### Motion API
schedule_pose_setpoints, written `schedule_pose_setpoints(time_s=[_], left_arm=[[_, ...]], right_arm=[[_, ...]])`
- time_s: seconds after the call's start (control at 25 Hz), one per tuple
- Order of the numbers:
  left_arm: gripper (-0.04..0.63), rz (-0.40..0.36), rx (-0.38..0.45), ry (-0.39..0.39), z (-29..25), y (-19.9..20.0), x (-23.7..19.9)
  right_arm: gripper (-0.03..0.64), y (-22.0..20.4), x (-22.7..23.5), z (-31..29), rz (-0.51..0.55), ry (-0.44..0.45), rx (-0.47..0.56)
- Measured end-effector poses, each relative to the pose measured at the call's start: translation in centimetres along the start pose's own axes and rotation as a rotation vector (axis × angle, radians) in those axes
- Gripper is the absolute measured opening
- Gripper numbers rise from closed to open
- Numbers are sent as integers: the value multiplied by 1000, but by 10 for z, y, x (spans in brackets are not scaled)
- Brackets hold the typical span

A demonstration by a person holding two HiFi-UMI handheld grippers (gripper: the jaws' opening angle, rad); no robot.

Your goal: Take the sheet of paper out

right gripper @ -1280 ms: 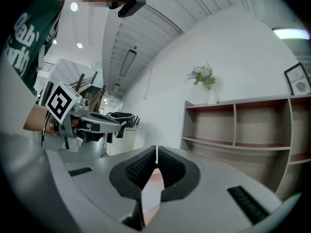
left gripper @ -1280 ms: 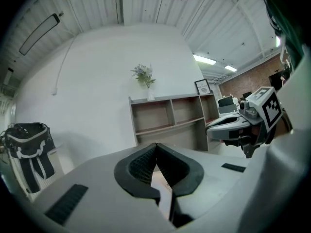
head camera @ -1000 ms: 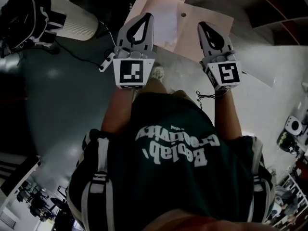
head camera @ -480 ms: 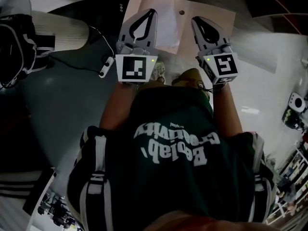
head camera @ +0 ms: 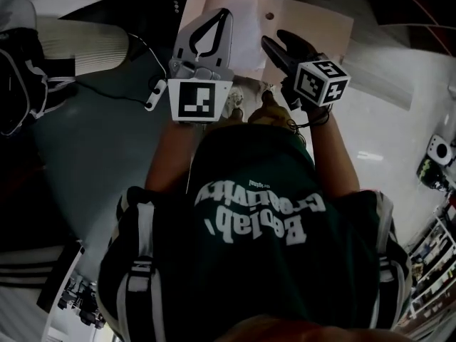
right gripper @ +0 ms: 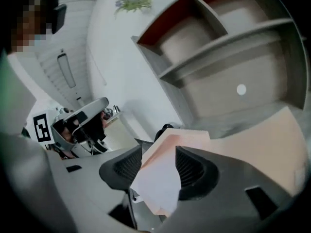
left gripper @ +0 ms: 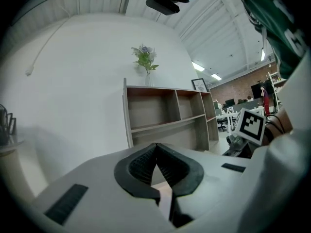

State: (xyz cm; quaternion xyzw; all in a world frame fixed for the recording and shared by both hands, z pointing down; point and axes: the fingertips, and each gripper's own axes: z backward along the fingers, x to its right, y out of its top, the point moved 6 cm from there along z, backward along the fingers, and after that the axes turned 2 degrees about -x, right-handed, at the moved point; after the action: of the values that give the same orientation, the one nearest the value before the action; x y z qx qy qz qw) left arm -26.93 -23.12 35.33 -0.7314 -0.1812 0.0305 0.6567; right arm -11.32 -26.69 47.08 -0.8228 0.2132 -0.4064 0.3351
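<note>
A peach folder (head camera: 310,20) lies on the surface ahead, with a white sheet (head camera: 246,30) on its left half. My right gripper (head camera: 274,47) is rolled onto its side over the folder. In the right gripper view its jaws (right gripper: 158,152) are opening, and the white sheet (right gripper: 155,178) and a peach leaf (right gripper: 182,141) stand between the pads without being pressed. My left gripper (head camera: 224,14) hovers over the sheet's left part. In the left gripper view it (left gripper: 156,145) is shut, tips touching, with nothing seen between them.
A wooden shelf unit (left gripper: 165,115) stands against the white wall, a vase of flowers (left gripper: 145,62) on top. A black bag (head camera: 21,70), a ribbed white cylinder (head camera: 78,45) and a cable with a white plug (head camera: 153,95) lie at the left.
My right gripper has rolled onto its side and dropped towards the papers, and its jaws have gone from shut to wide apart. The left gripper has shifted a little.
</note>
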Motion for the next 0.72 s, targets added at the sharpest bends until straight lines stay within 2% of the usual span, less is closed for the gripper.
schedule_pose_setpoints(time_s=[0.24, 0.52, 0.72], left_arm=[[18, -34, -42, 23, -10, -12, -5], [18, -59, -121, 87, -7, -32, -13], [18, -60, -170, 151, 0, -40, -23]], right_arm=[[219, -33, 57, -27, -355, 19, -86], [222, -69, 95, -57, -607, 45, -182], [225, -95, 111, -74, -734, 46, -261]])
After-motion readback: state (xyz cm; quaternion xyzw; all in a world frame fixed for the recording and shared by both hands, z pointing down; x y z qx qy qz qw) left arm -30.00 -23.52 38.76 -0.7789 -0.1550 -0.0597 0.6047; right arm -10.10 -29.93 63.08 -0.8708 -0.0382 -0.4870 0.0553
